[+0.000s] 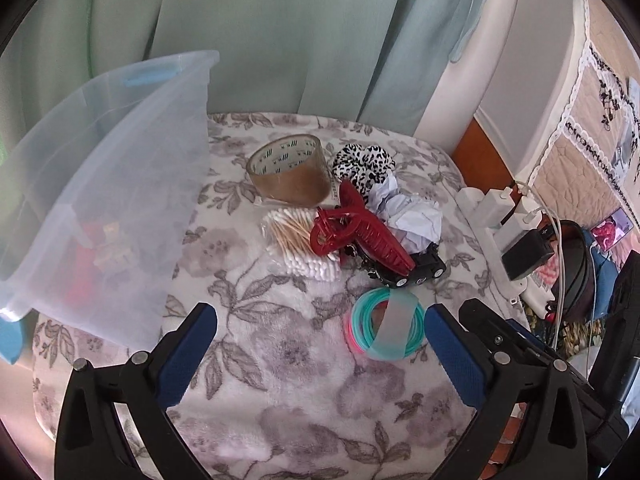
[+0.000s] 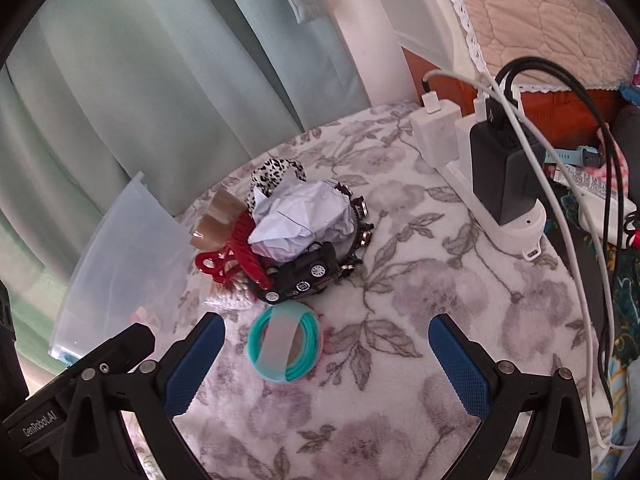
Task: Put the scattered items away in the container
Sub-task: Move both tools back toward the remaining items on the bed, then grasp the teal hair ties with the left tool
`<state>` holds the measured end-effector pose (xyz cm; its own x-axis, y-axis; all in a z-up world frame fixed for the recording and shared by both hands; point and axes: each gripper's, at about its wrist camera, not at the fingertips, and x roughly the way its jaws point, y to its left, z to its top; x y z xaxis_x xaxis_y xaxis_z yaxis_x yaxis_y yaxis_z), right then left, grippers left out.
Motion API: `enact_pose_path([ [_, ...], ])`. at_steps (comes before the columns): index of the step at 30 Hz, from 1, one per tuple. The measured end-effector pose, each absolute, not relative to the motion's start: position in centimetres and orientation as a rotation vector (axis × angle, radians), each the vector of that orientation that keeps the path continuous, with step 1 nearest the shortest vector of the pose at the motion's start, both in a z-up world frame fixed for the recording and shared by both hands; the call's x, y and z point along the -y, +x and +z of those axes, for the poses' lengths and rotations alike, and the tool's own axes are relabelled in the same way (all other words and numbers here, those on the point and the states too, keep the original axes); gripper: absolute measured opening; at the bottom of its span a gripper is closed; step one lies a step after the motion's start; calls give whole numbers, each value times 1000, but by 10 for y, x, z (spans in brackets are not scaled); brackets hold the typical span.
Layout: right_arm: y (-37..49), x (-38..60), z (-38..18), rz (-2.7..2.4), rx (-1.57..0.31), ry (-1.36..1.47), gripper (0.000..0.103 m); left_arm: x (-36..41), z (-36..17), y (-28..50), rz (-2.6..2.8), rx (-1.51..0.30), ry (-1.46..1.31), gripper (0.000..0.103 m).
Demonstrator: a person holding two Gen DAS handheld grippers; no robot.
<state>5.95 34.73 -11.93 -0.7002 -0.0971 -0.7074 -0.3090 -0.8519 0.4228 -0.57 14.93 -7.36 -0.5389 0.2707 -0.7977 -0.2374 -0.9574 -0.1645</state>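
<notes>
Hovering: left gripper [image 1: 320,344] and right gripper [image 2: 326,354], both spread wide and empty, over the floral-blanket surface [image 1: 280,380]. Teal ring bundle [image 1: 386,330] lies nearest them; tape roll [image 1: 290,174], red hair claw [image 1: 356,236], toy car [image 2: 304,276], crumpled paper [image 2: 304,216] piled mid-surface. Translucent container [image 1: 120,184] at left edge.

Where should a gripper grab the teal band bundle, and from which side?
Pinch the teal band bundle across the wide translucent strap, coming straight down from above. It lies flat on the floral blanket, apart from the pile, with free space around it. The open right gripper is probably the better placed.
</notes>
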Motion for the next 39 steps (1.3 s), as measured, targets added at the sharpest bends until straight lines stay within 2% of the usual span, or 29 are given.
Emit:
enact_pose_path([
  [10,48,-352,-144,2616,-799,-1250,103,-158,-101,-19,2430,30,-1405,103],
  [14,45,-355,-149,2597,-747,-1260,103,-166,-110,-20,2398,-26,-1422,103],
  [29,47,-381,-165,2547,-829,-1276,103,-224,-140,-20,2231,-279,-1406,103],
  [35,46,-381,-165,2560,-817,-1279,103,-237,-150,-31,2279,-327,-1418,103],
  [39,45,-381,-166,2566,-805,-1276,103,-235,-155,-40,2309,-299,-1464,103],
])
